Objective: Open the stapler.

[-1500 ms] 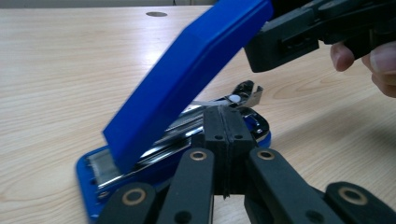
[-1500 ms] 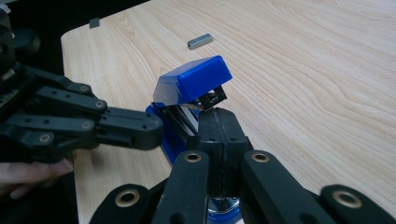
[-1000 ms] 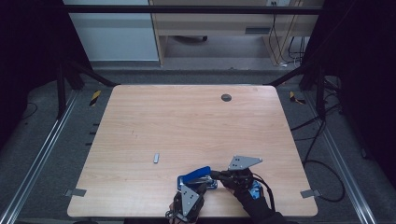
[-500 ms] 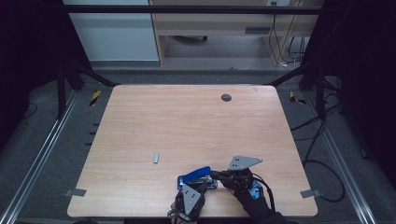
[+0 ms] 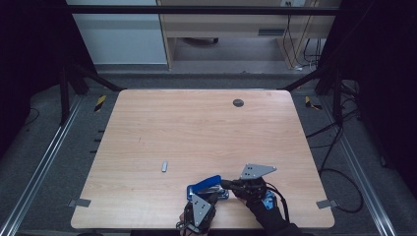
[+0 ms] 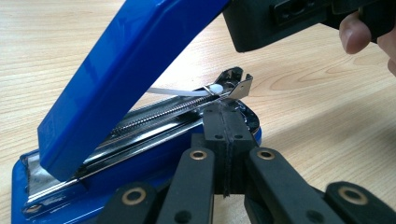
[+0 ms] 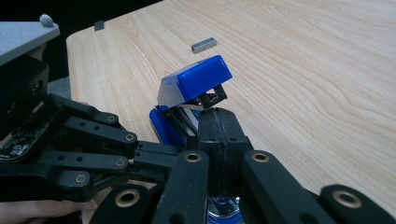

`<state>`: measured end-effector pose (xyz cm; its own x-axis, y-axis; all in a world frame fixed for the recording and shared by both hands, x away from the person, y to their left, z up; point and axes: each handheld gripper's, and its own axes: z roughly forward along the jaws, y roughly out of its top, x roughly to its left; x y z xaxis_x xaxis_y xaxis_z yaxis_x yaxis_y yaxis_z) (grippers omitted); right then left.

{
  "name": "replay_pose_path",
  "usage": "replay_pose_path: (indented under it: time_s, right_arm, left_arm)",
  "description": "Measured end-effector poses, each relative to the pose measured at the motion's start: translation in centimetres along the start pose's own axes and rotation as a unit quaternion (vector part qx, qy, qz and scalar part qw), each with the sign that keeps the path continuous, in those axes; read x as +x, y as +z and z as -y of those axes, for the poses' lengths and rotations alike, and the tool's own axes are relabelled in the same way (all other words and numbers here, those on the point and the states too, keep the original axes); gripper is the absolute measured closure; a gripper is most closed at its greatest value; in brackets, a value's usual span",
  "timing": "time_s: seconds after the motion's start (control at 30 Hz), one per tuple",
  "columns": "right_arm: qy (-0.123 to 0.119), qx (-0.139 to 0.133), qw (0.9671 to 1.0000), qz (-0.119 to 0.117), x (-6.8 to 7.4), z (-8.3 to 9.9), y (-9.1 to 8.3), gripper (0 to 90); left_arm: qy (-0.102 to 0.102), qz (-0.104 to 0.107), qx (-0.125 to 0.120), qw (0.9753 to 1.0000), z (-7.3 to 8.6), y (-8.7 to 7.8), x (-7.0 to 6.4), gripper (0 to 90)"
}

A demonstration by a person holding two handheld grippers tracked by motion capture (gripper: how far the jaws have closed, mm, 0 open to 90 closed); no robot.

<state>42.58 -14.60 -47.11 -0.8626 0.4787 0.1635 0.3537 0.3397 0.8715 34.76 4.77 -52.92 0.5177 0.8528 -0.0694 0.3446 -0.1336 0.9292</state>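
Note:
A blue stapler lies near the table's front edge with its blue lid swung up, baring the metal staple channel. My left gripper is shut, and its tip rests against the rear end of that channel. From the right, my right gripper is also shut, its tip just under the raised lid. I cannot tell whether it touches the lid. A small grey staple strip lies loose on the wood to the left and farther out.
A dark round disc sits at the far side of the wooden table. Metal rails run along both sides, and cables trail on the floor at the right. The person's hand holds the right gripper.

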Motion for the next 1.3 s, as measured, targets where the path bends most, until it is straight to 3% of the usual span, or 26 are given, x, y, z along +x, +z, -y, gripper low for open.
replay_pose_path:
  time_s: [1.3]
  right_arm:
    - [-0.020,-0.031,0.9988,-0.034,0.9,-2.3,1.3,90.0]
  left_arm:
    - [0.004,-0.005,0.000,1.0000,0.0,0.0,-0.1,89.8]
